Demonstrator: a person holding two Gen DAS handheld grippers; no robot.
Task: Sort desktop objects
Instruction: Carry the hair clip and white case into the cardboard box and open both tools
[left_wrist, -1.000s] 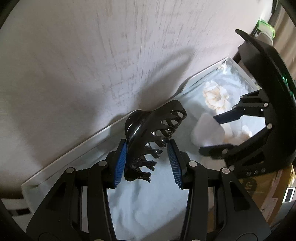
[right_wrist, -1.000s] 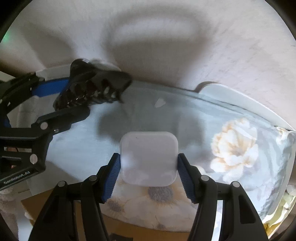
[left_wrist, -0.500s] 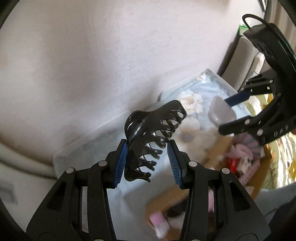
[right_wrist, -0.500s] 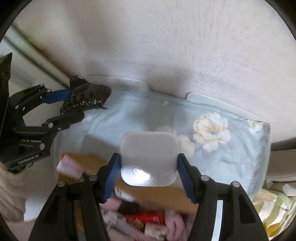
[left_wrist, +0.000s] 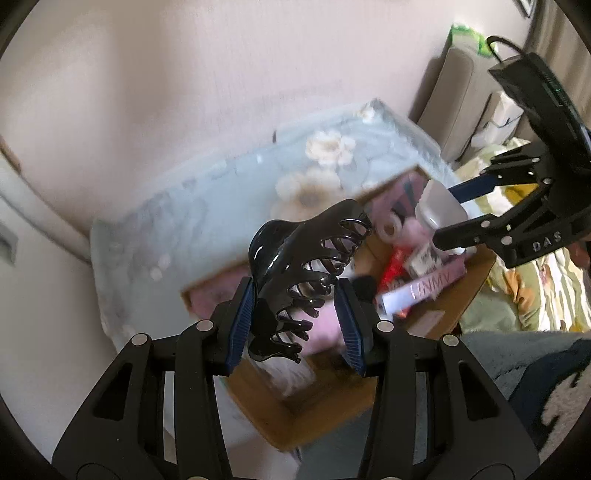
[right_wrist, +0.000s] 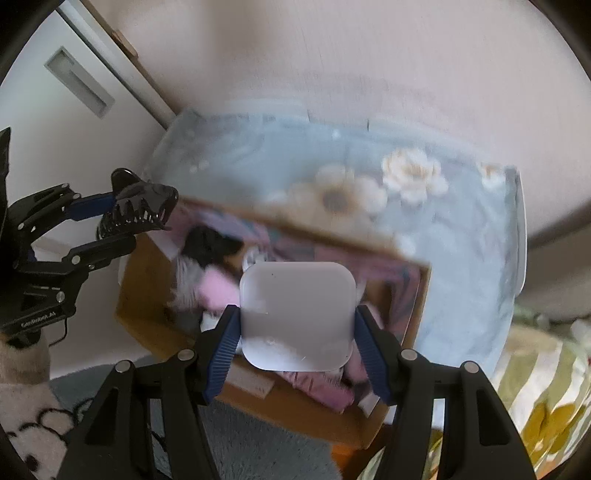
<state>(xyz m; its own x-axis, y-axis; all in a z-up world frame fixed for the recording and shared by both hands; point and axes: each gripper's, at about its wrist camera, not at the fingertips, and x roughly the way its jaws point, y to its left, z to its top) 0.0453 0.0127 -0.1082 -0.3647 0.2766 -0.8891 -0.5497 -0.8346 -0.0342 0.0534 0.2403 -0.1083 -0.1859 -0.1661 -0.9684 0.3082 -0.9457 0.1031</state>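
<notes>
My left gripper (left_wrist: 295, 325) is shut on a glossy black hair claw clip (left_wrist: 299, 273) and holds it in the air above a cardboard box (left_wrist: 306, 410). It also shows at the left of the right wrist view (right_wrist: 122, 227), with the clip (right_wrist: 142, 208) in it. My right gripper (right_wrist: 295, 343) is shut on a white rounded square case (right_wrist: 297, 314), also held above the box (right_wrist: 258, 402). In the left wrist view that gripper (left_wrist: 458, 210) holds the case (left_wrist: 439, 206) at the right.
The box holds pink items (right_wrist: 218, 288), a red packet (left_wrist: 393, 267) and a pink tube (left_wrist: 421, 291). It stands on a table with a pale blue floral cloth (left_wrist: 221, 206) against a wall. A striped yellow-green fabric (right_wrist: 543, 387) lies to the right.
Both grippers have pulled back and up from the table with their objects still held. The cardboard box and the table's edges have come into view below them.
</notes>
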